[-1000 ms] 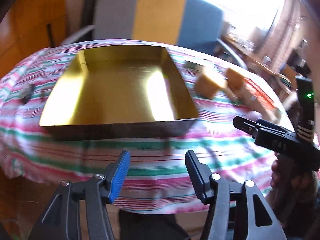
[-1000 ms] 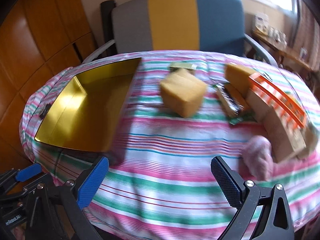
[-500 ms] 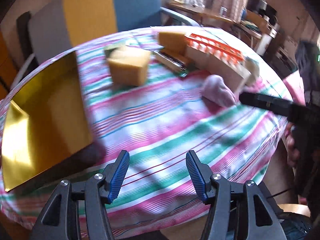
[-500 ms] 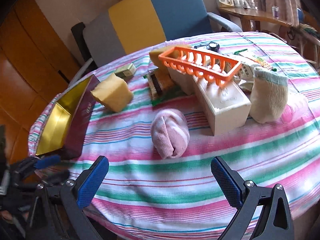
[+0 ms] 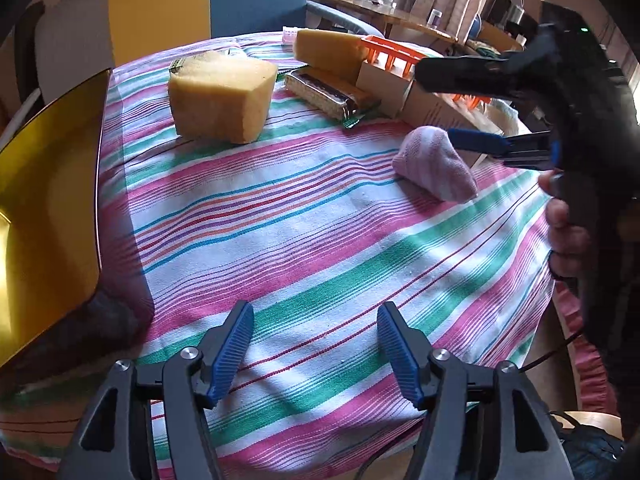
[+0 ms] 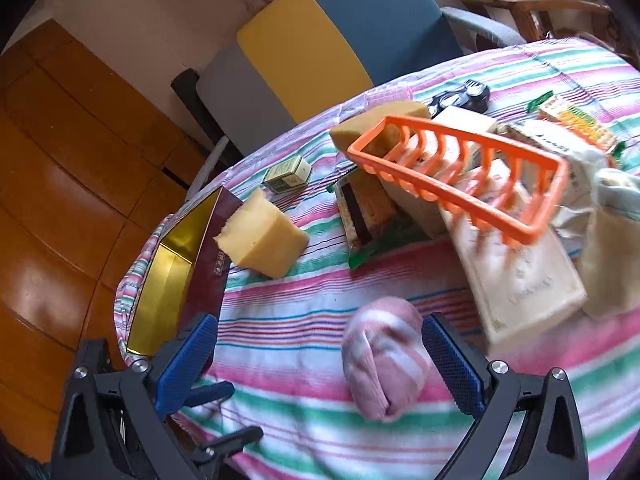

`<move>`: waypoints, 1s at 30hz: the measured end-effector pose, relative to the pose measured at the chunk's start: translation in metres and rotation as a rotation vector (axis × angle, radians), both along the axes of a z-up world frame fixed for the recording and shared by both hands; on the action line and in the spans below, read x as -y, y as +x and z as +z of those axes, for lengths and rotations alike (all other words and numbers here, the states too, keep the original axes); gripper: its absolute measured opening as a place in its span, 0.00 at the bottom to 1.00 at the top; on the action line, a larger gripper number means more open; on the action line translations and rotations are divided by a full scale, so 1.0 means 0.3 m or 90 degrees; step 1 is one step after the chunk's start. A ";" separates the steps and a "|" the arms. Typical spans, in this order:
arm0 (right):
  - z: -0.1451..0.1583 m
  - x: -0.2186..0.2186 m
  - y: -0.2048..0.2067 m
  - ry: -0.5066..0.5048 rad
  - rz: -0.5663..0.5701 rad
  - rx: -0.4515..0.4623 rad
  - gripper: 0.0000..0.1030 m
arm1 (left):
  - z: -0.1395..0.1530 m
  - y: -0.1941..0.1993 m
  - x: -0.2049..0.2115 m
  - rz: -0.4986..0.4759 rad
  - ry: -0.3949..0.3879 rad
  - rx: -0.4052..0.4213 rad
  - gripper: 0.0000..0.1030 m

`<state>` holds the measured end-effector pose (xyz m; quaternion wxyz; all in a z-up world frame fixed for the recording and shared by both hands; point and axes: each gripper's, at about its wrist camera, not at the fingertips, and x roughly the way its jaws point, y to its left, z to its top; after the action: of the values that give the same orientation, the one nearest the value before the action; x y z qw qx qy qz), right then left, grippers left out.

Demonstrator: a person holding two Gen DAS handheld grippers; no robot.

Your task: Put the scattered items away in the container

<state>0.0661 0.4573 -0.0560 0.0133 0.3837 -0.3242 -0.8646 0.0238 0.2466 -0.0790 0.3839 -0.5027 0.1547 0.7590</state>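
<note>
Right gripper [image 6: 320, 360]: fingers [image 6: 452, 364] wide, straddling the rolled pink sock [image 6: 384, 356] without pressing it, apparently set for a pinch. Left gripper [image 5: 316, 348]: fingers just opened wider, nothing between them, over bare striped surface [image 5: 320, 240]. Beyond: yellow sponge block [image 6: 262, 240], orange rack [image 6: 460, 176] atop cartons, gold-lined box [image 6: 160, 296] at the surface's edge, awaiting items.

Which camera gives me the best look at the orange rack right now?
The right wrist view: the orange rack shows whole, tilted on the boxes. In the left wrist view the right hand-held gripper hides most of it.
</note>
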 end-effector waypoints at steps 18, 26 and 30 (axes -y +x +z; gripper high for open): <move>0.083 -0.067 0.122 -0.052 0.042 -0.045 1.00 | -0.004 0.006 -0.014 -0.002 0.050 0.022 0.82; 0.069 -0.202 0.056 0.042 -0.049 0.002 1.00 | 0.000 -0.007 0.038 -0.027 0.058 0.022 0.82; 0.063 -0.191 -0.005 0.091 -0.031 0.000 1.00 | 0.001 -0.009 0.051 -0.028 0.056 0.020 0.82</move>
<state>0.0647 0.5145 -0.0370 -0.0353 0.3754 -0.2712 -0.8856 0.0213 0.2313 -0.0788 0.4244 -0.4937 0.1260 0.7486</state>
